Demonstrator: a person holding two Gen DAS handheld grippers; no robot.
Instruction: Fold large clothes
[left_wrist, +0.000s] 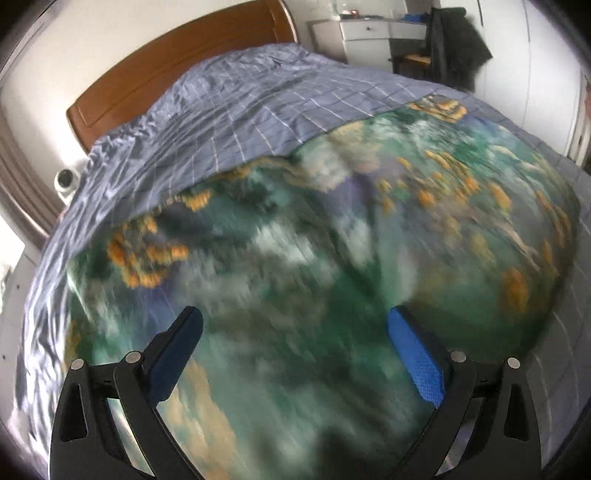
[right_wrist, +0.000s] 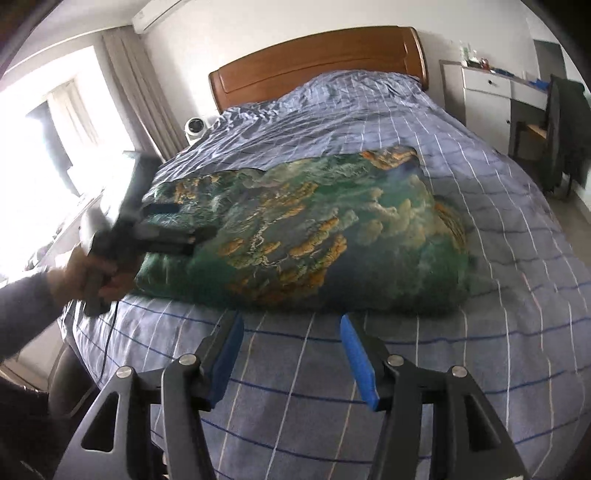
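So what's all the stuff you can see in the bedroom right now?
Printed cloth: one, green with orange, on the bed.
Bedspread: one, blue check, covering the bed.
Headboard: one, brown wood, far end.
Small camera: one, white, left of the bed.
Cabinet: one, white, right wall.
Dark garment: one, draped over a chair.
Curtain: one, beige, by the window.
Left gripper: open, above the cloth.
Right gripper: open, near the cloth's edge.
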